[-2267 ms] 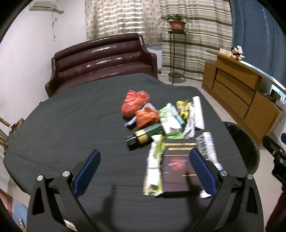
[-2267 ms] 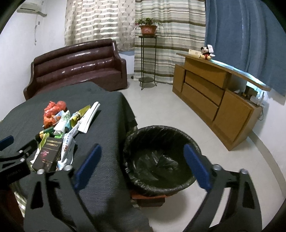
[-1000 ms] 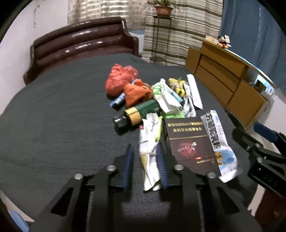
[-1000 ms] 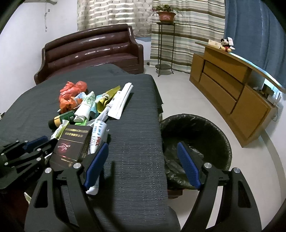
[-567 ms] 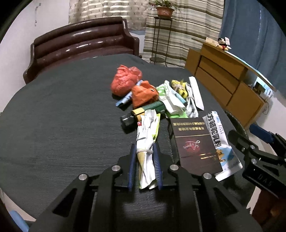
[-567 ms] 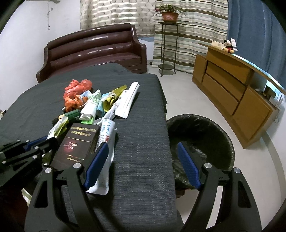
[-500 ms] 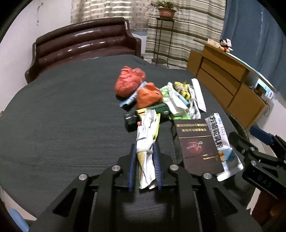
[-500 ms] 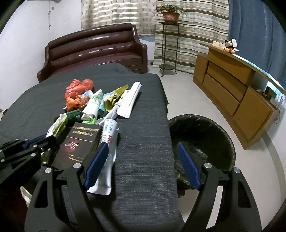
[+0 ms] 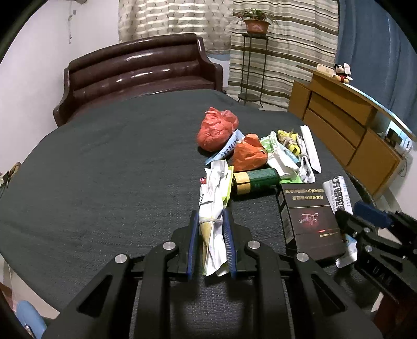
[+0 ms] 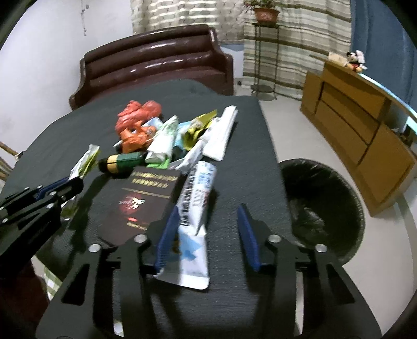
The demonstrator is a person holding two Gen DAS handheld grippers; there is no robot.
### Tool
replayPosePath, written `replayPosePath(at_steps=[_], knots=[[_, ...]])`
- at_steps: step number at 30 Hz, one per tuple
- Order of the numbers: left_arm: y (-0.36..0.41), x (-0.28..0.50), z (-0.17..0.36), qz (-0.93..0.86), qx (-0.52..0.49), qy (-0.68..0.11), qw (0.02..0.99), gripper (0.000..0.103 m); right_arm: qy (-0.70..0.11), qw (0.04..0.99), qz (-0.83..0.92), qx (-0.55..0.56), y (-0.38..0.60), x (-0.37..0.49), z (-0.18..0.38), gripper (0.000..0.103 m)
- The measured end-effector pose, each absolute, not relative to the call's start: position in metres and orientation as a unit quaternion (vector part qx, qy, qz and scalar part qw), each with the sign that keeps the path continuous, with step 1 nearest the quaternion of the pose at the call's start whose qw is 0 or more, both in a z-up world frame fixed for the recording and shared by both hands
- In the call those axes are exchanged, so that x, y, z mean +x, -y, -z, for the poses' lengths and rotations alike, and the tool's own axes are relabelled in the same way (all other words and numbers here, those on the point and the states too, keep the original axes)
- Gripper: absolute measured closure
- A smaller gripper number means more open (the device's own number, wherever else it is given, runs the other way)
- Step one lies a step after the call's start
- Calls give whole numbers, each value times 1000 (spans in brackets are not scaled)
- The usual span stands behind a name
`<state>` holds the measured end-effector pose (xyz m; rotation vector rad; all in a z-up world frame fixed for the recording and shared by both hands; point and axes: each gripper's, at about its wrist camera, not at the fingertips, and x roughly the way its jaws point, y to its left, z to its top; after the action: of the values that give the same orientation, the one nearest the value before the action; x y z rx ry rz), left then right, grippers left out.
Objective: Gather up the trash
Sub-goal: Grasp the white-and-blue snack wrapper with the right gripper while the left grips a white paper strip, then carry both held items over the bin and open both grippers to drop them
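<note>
My left gripper [image 9: 210,237] pinches a crumpled white wrapper [image 9: 213,208]. My right gripper [image 10: 208,232] is closing around the white-and-blue packet [image 10: 194,221], pads not yet pressing, near the dark box [image 10: 140,200].

red bags [image 9: 217,129]: 2 | dark boxes [image 9: 310,221]: 1 | bottles [image 9: 254,180]: 1

A home living room is showing itself: brown leather sofa [image 9: 140,70] sitting beyond the table's [image 9: 104,169] far edge, striped curtains [image 9: 281,39] hanging, potted plant [image 9: 256,22] standing on a stand, wooden sideboard [image 9: 344,130] carrying a plush toy [image 9: 342,73].
</note>
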<state>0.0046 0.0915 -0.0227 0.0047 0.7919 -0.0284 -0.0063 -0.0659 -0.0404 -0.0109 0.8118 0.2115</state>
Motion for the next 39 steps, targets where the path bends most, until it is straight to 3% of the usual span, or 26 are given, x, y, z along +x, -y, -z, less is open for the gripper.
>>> replayPosePath(at_steps=[3,17,39], knots=[[-91,6,24,15,1,-386,922,83,-391,912,-120,-10,60,-9,40,82],[-65,9,10,53,-6,-365,929,83,-356,930,-82,-24,87,-6,20,86],[63,59,10,153,30,-361,920,83,-339,940,36,5,217,29,13,86]])
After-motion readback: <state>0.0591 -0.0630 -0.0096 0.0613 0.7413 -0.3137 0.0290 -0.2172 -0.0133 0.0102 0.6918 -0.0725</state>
